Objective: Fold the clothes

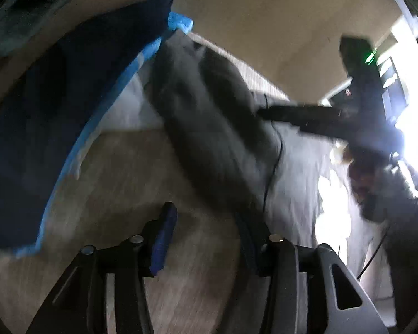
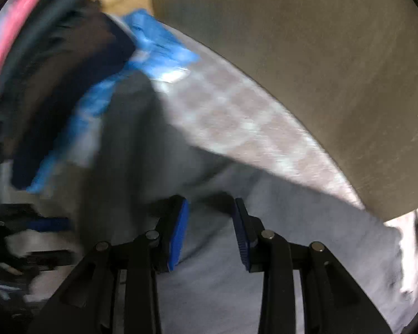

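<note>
A grey garment (image 1: 209, 128) lies across the patterned surface, running from upper middle toward the lower right in the left wrist view. My left gripper (image 1: 206, 222) is open, its blue-padded fingers apart, with the garment's edge lying over the right finger. The right gripper (image 1: 306, 115) shows there as a dark body reaching in over the cloth from the right. In the right wrist view my right gripper (image 2: 210, 217) is open just above the same grey garment (image 2: 209, 264), holding nothing. Both views are motion-blurred.
A dark blue cloth with a light blue edge (image 1: 55, 117) lies at the left; it also shows in the right wrist view (image 2: 97, 94). A tan wall (image 2: 306, 69) rises behind the patterned cover (image 2: 237, 117). A bright window (image 1: 404, 64) is at the right.
</note>
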